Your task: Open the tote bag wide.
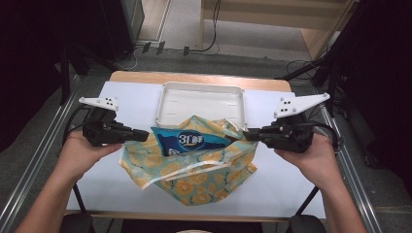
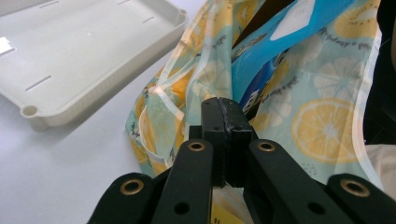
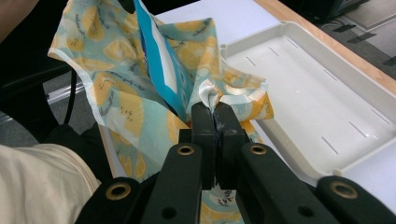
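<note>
Gripping the lemon-print bag (image 1: 194, 170) at both side edges, the left gripper (image 1: 144, 135) and the right gripper (image 1: 247, 136) have their jaws closed on the fabric. A blue packet (image 1: 187, 141) sits in the bag, just before the white tray (image 1: 170, 92) on the table (image 1: 282, 184).

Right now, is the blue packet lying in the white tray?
No. The blue packet sits in the lemon-print bag, in front of the white tray.
</note>
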Tool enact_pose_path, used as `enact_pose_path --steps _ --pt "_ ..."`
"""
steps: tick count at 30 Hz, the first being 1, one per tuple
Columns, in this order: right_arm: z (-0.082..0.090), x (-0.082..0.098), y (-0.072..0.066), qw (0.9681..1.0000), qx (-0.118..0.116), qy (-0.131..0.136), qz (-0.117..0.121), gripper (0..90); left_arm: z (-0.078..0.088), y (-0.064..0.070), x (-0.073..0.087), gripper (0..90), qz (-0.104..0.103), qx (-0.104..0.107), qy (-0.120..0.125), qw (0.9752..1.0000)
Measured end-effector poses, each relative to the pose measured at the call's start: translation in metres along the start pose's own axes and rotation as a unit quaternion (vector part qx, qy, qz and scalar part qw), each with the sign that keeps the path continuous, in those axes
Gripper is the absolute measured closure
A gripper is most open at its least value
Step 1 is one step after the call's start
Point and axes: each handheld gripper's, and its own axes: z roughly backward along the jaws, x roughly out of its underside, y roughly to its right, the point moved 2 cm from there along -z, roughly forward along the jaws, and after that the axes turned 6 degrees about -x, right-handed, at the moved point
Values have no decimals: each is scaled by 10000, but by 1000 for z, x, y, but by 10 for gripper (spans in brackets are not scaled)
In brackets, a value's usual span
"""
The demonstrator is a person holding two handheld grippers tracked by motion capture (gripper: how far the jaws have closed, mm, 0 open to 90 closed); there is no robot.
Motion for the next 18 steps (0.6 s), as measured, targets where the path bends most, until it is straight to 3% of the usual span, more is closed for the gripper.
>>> enact_pose_path --steps 9,18 --pt "12 23 3 9997 190 81 -127 886 -5 1 -6 900 -66 -1 48 10000" --pt "15 46 17 9985 410 176 -317 871 -19 -2 -5 900 -95 19 33 9999"
